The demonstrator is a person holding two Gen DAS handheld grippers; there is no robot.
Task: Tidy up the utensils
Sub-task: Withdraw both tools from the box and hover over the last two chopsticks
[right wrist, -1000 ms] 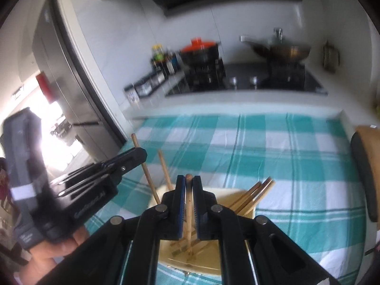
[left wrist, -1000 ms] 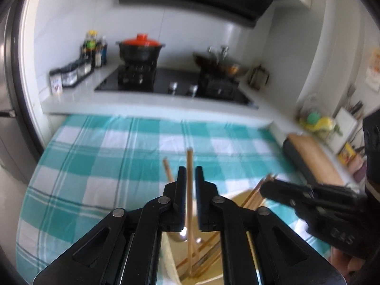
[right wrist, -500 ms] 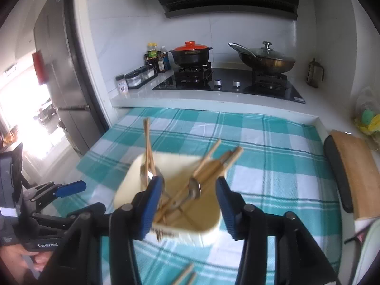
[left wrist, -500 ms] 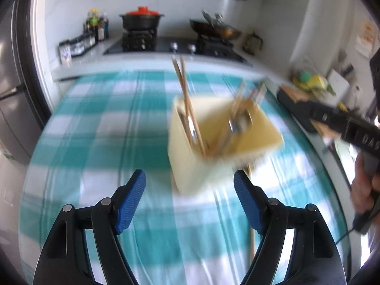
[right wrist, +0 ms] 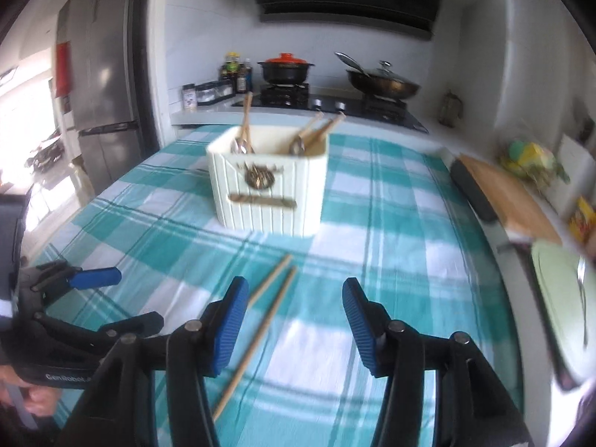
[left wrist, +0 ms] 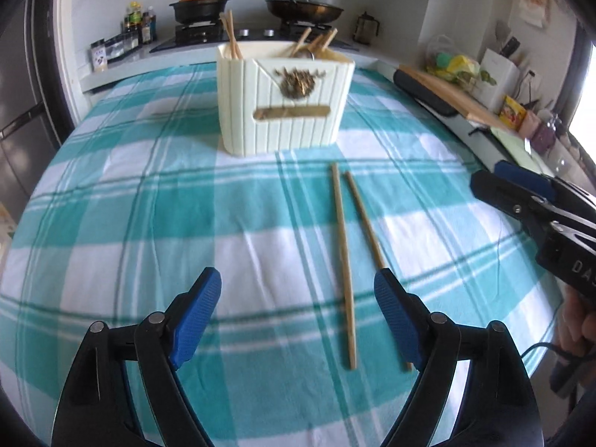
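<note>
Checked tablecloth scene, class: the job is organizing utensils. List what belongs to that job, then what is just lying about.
Belongs to the job:
- cream utensil holder with chopsticks and spoons inside
- two loose chopsticks on the cloth
- left gripper, open
- right gripper, open

Just lying about:
- red-lidded pot
- lidded wok
- cutting board
- condiment bottles

Ahead of the open jaws, two chopsticks (left wrist: 344,260) lie on the tabletop (left wrist: 149,205); the utensil holder (left wrist: 285,102) stands beyond them.
</note>
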